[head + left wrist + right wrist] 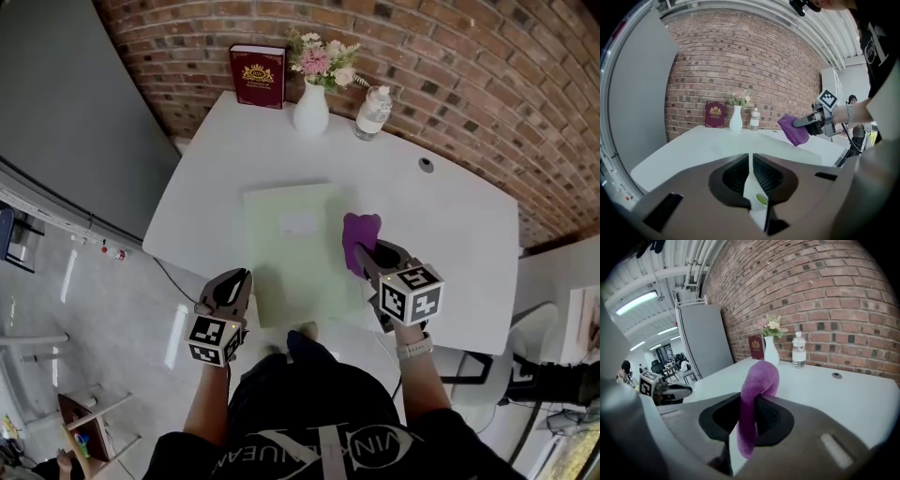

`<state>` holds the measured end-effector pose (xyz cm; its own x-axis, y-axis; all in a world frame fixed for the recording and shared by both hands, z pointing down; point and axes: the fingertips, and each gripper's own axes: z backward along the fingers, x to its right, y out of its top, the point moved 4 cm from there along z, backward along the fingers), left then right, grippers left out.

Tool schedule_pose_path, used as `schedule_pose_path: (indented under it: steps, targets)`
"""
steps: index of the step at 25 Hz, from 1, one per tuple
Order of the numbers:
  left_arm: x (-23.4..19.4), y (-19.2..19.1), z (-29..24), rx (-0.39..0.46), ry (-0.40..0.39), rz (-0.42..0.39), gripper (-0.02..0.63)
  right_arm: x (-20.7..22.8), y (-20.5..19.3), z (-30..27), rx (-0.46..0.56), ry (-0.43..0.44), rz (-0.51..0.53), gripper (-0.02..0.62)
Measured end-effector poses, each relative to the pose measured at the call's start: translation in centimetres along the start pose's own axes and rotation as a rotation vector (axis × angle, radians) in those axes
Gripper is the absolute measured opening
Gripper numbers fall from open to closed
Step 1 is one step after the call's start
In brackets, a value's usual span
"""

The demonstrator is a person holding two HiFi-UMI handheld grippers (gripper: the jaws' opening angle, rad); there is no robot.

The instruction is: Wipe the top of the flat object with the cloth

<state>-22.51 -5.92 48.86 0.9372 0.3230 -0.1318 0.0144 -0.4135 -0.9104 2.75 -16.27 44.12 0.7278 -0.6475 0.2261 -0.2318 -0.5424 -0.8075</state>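
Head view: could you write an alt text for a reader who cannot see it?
From above, the right hand-held gripper holds a purple cloth at the right edge of a pale green folder on a white table. The left hand-held gripper, shut, is at the folder's left edge. A book, vase and bottle stand at the far side.

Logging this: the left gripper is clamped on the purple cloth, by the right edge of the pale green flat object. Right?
Wrong gripper: the right gripper view shows the right gripper clamped on the purple cloth; the left gripper is shut with no cloth in it. The cloth is indeed by the right edge of the pale green flat object.
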Motion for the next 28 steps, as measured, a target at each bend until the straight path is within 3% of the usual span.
schedule_pose_path:
  steps: [8,12,18,21,25,28]
  targets:
    - [-1.4,0.7,2.8,0.025,-0.013,0.011,0.028,-10.0,0.2,-2.0,-0.021,0.251,-0.069,0.061]
    - [-2.0,-0.7,5.0,0.014,0.003,0.031,0.029,-15.3,-0.9,-3.2,-0.068,0.378,-0.117,0.061]
    - [-2.8,-1.6,7.5,0.023,0.031,0.075,0.029,-20.4,-3.7,-4.9,-0.201,0.488,-0.111,0.061]
    - [-2.7,-2.5,8.4,0.027,0.026,0.103,0.029,-21.3,-6.0,-5.8,-0.283,0.486,-0.093,0.061]
    - [-2.9,-3.3,9.3,0.013,0.029,0.107,0.029,-20.6,-7.4,-6.5,-0.312,0.379,0.050,0.061]
    - [-2.8,-3.6,9.2,0.008,0.020,0.106,0.029,-19.8,-7.7,-6.8,-0.317,0.335,0.098,0.061]
